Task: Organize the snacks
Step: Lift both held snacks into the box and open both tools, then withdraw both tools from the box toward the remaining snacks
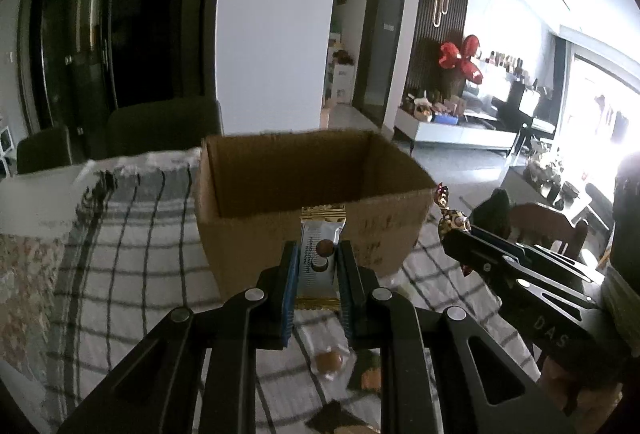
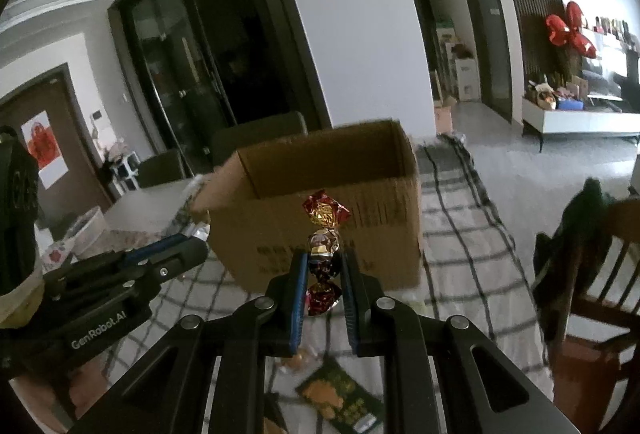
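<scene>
My left gripper (image 1: pixel 318 254) is shut on a white snack bar (image 1: pixel 320 258) with gold ends, held upright above the checked cloth, just in front of an open cardboard box (image 1: pixel 304 178). My right gripper (image 2: pixel 325 266) is shut on a twist-wrapped candy (image 2: pixel 324 230) in red and gold foil, also in front of the cardboard box (image 2: pixel 320 202). In the left wrist view the right gripper (image 1: pixel 452 230) shows at the right with the candy (image 1: pixel 450 210) at its tip. In the right wrist view the left gripper (image 2: pixel 192 248) shows at the left. The box's floor is hidden behind its near wall.
A checked tablecloth (image 1: pixel 132 246) covers the table. Loose snacks lie under the grippers: a small caramel-coloured sweet (image 1: pixel 330 360) and a green packet (image 2: pixel 340 396). A wooden chair (image 2: pixel 600 274) stands at the right. Dark chairs (image 1: pixel 164 126) stand behind the table.
</scene>
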A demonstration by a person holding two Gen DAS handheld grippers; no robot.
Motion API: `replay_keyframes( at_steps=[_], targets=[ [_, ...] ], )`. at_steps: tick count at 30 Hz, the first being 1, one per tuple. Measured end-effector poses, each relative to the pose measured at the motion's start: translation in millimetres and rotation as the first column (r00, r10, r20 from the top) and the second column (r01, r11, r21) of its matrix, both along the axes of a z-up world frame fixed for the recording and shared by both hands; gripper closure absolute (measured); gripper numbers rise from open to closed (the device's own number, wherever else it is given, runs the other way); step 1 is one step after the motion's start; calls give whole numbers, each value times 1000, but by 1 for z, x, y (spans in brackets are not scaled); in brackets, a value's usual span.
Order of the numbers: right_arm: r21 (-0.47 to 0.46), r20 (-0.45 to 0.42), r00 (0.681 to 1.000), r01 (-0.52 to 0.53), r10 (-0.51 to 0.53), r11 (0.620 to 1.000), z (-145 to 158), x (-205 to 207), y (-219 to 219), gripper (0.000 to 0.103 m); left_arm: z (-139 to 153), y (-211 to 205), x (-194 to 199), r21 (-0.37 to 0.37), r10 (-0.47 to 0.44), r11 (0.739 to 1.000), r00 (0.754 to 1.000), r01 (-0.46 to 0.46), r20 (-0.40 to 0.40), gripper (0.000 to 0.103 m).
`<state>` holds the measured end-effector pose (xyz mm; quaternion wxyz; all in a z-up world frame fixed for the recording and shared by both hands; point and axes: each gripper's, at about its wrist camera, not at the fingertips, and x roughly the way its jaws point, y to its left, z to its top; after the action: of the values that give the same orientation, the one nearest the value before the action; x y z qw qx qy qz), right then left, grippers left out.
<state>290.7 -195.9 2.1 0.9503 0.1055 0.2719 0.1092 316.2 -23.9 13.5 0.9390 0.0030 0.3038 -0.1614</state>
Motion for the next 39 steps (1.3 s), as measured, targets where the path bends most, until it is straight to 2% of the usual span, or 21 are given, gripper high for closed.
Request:
replay_keyframes(
  at_steps=[7, 12, 21, 28, 29, 31, 32, 33, 34, 36, 39],
  targets=[
    [-20, 73, 997, -6, 7, 1000, 26, 18, 1, 85, 18, 3, 21, -12, 22, 1000, 999, -21, 38, 83],
    [-14, 103, 995, 2, -1, 1000, 37, 38, 1, 85, 27, 6, 42, -19, 43, 999, 999, -42, 31, 83],
    [-17, 90, 996, -11, 12, 1000, 40, 79, 1, 85, 23, 7, 83, -15, 82, 997, 997, -82, -15, 83],
    [-24, 75, 997, -12, 13, 1000, 37, 98, 0, 85, 14, 3, 108, 16, 118, 993, 992, -117, -39, 83],
    [-26, 66, 998, -4, 6, 1000, 36, 101, -1, 85, 13, 4, 111, 15, 129, 992, 991, -129, -43, 81],
    [-28, 52, 999, 7, -5, 1000, 34, 104, -1, 81, 12, 6, 113, 15, 137, 991, 989, -137, -47, 66],
    [-28, 41, 999, 11, -10, 1000, 32, 106, -2, 76, 12, 6, 111, 22, 144, 989, 989, -144, -37, 58],
    [-27, 40, 999, 15, -13, 1000, 32, 106, -2, 61, 13, 5, 108, 31, 151, 988, 988, -150, -25, 56],
    [-27, 52, 998, 21, -20, 999, 31, 103, -3, 56, 14, 4, 106, 38, 151, 988, 988, -151, -17, 56],
    [-38, 67, 997, 27, -25, 999, 32, 99, -3, 56, 15, 4, 100, 42, 152, 988, 988, -151, -15, 50],
    [-53, 75, 997, 33, -29, 998, 33, 91, -4, 56, 17, 5, 89, 49, 161, 986, 987, -161, 0, 49]
  ],
)
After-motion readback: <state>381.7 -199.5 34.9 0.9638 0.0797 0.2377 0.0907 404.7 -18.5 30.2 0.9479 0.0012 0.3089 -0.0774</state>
